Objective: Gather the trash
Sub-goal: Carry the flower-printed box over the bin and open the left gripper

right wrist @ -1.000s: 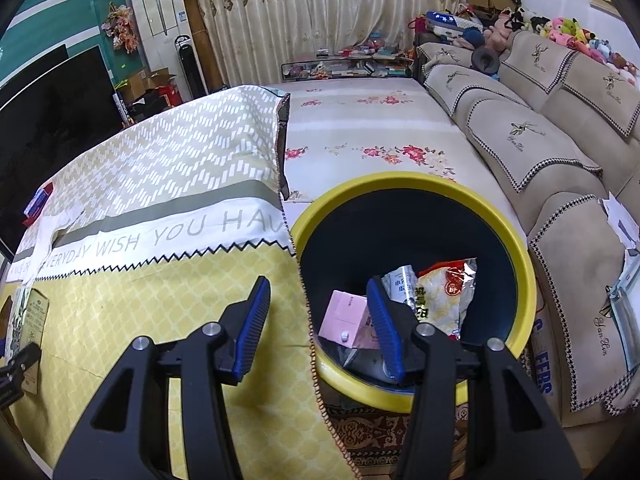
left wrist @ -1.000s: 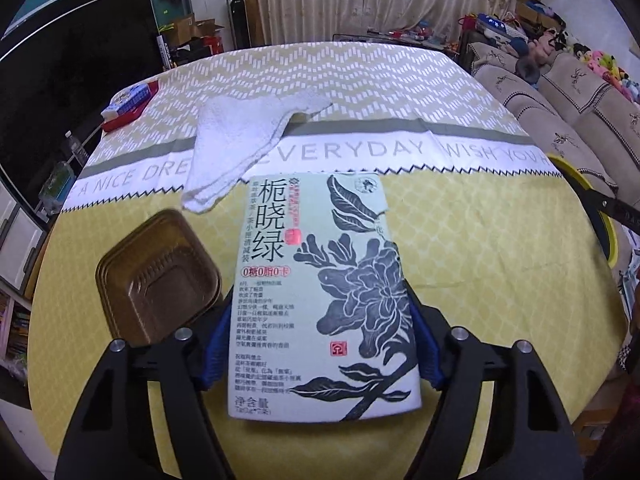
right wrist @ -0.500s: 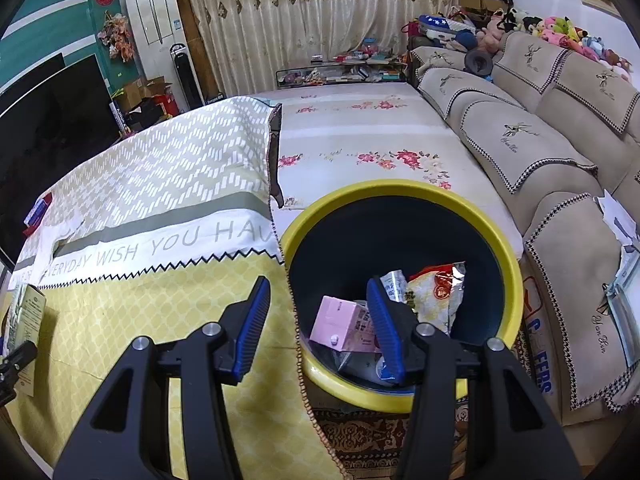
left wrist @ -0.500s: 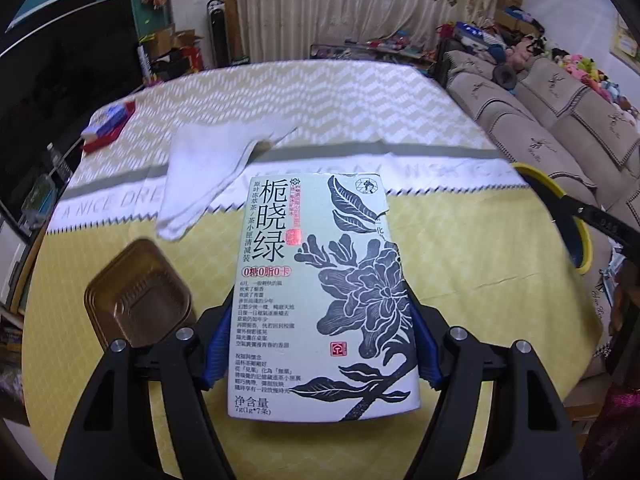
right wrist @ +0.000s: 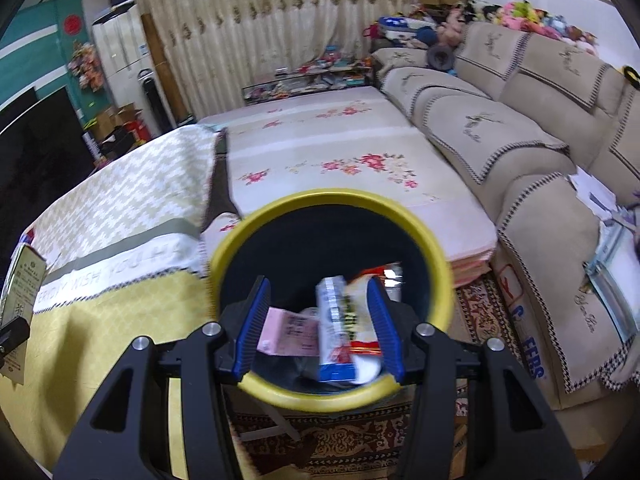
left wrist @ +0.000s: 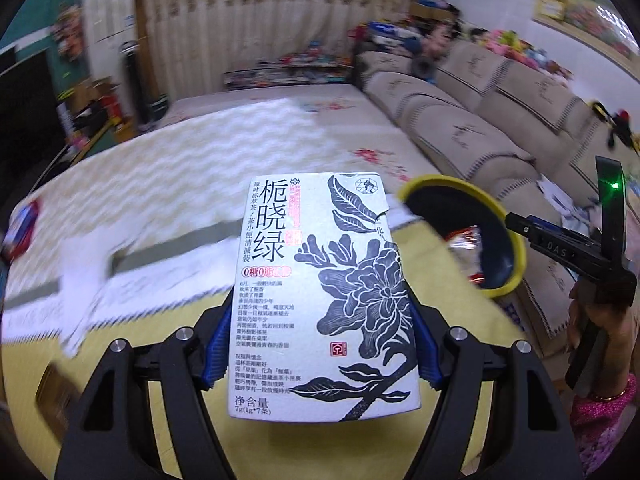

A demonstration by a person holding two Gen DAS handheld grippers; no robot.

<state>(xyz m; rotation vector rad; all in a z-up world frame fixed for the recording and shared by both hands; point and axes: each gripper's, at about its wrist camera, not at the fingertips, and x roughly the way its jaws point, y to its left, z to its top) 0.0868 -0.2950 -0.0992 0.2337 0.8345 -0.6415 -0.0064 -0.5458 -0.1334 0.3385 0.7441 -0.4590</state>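
Left wrist: jaws clamp tea box (left wrist: 324,292). Right wrist: jaws apart over trash bin (right wrist: 434,256).

Tea box (left wrist: 320,296) held in the left gripper (left wrist: 320,350): large characters "栀晓绿", with "0糖0脂" and "7g(1g*7条)" below. Tablecloth (right wrist: 120,256) band: "WISH YOU". Right gripper (left wrist: 560,250) body: "DAS".

Beige sofa (right wrist: 520,112) along right wall, cream curtains (right wrist: 256,36) behind, floral mat (right wrist: 340,168) on floor.
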